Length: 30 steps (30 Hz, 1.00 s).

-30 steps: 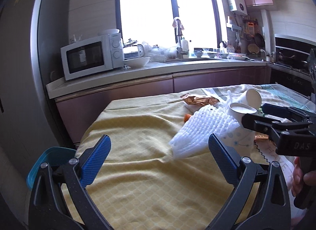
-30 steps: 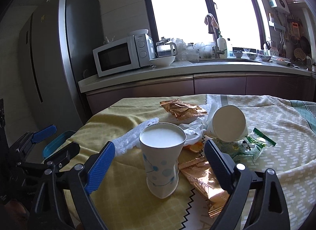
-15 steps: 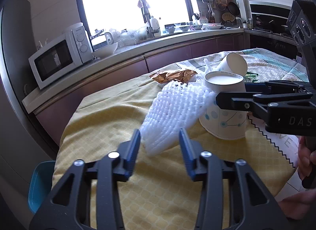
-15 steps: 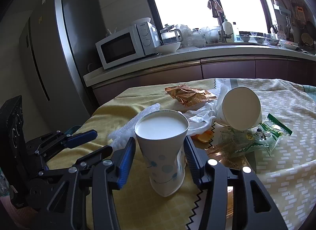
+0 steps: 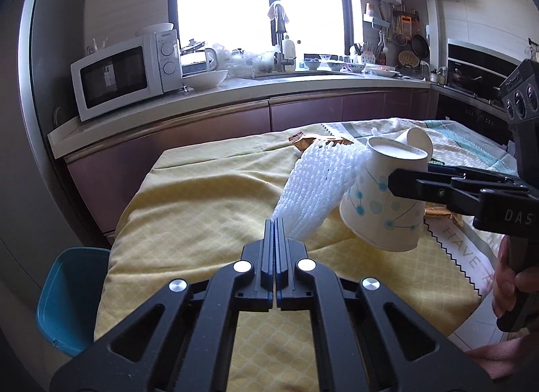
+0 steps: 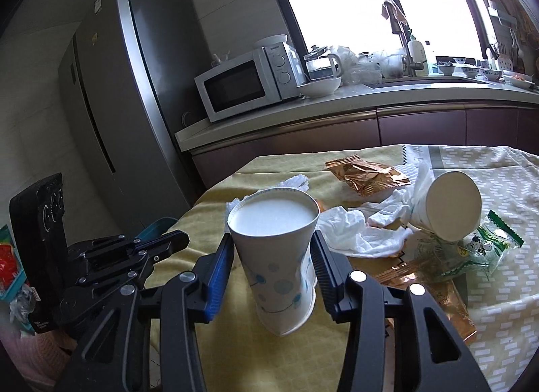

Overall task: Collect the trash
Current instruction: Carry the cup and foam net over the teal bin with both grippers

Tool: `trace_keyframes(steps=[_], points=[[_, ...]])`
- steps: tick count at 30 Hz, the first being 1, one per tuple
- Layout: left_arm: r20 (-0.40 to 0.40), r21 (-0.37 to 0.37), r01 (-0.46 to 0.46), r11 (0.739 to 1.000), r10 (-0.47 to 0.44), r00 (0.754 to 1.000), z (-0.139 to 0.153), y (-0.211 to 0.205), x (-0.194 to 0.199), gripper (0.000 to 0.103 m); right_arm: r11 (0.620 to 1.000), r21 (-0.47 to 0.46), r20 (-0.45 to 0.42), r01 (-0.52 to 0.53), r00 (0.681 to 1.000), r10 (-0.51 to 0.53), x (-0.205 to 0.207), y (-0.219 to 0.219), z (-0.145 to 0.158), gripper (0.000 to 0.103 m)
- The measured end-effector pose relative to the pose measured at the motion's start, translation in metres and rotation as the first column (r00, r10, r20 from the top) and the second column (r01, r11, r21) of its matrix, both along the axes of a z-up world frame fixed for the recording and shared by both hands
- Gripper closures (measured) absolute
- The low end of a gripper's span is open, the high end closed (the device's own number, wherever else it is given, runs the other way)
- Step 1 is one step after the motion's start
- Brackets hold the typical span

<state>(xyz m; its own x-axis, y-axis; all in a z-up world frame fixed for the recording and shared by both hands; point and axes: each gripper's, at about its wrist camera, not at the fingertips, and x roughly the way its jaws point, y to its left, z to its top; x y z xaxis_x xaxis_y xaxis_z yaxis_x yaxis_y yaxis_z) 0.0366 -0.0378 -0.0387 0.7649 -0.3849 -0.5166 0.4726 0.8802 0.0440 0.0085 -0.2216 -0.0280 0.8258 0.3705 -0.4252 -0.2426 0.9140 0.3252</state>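
A white foam net (image 5: 316, 183) lies on the yellow tablecloth (image 5: 202, 210), leaning against a dotted paper cup (image 5: 380, 210). My left gripper (image 5: 275, 221) is shut, and its tips pinch the net's near corner. In the right wrist view, my right gripper (image 6: 273, 240) is shut on the cup (image 6: 276, 277). Its blue pads press the cup's sides inward. The cup is white up to near the brim and leans slightly. The net (image 6: 234, 205) shows just behind it, with the left gripper (image 6: 185, 240) at the left.
A second paper cup (image 6: 438, 210) lies on its side on crumpled white tissue (image 6: 357, 230). Around it are gold wrappers (image 6: 363, 174) and a green packet (image 6: 478, 250). A blue bin (image 5: 67, 297) stands below the table's left edge. A person's hand (image 5: 508, 277) holds the right gripper.
Both pairs of jaws went from wide open to closed, the left on the net's near end and the right on the cup. The cup now leans slightly.
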Motion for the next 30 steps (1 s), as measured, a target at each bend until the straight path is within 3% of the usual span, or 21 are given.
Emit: trace_keyframes(steps=[3,4,6,9,11,13,14,21,30], points=[[0.006,-0.014,0.038,0.999,-0.038,0.999,0.003,0.006,-0.003,0.099,1.0,-0.004,-0.004,-0.006,1.0,0.006,0.004,0.005,0.0,0.058],[0.015,-0.011,0.046,0.999,-0.046,0.999,0.002,0.005,-0.004,0.078,1.0,-0.004,-0.008,-0.007,1.0,0.007,0.005,0.007,0.0,0.058],[0.027,-0.017,0.078,0.997,-0.078,0.997,0.003,0.002,-0.005,0.05,1.0,-0.001,-0.016,-0.007,1.0,0.006,0.007,0.008,-0.001,0.058],[0.016,0.004,0.119,0.993,-0.119,0.993,-0.001,-0.01,0.004,0.053,1.0,-0.005,-0.019,-0.001,1.0,0.0,0.008,0.009,-0.003,0.058],[0.0,0.032,0.131,0.991,-0.131,0.991,-0.004,-0.021,0.013,0.066,1.0,-0.012,-0.021,0.003,1.0,-0.003,0.011,0.009,-0.003,0.058],[-0.042,0.047,0.135,0.99,-0.133,0.99,-0.008,-0.027,0.026,0.095,1.0,-0.012,-0.025,0.006,1.0,-0.006,0.012,0.008,-0.004,0.058],[-0.059,0.051,0.132,0.99,-0.129,0.99,-0.011,-0.029,0.032,0.101,1.0,-0.012,-0.026,0.008,1.0,-0.008,0.012,0.008,-0.005,0.058],[-0.055,0.009,0.056,0.998,-0.055,0.997,-0.007,-0.014,0.037,0.101,1.0,0.006,-0.034,-0.01,0.999,0.01,0.019,0.007,-0.005,0.058],[-0.026,-0.036,-0.14,0.989,0.139,0.99,0.026,0.072,0.017,0.102,0.983,0.029,0.003,-0.179,0.984,0.179,0.043,0.054,0.019,0.058]])
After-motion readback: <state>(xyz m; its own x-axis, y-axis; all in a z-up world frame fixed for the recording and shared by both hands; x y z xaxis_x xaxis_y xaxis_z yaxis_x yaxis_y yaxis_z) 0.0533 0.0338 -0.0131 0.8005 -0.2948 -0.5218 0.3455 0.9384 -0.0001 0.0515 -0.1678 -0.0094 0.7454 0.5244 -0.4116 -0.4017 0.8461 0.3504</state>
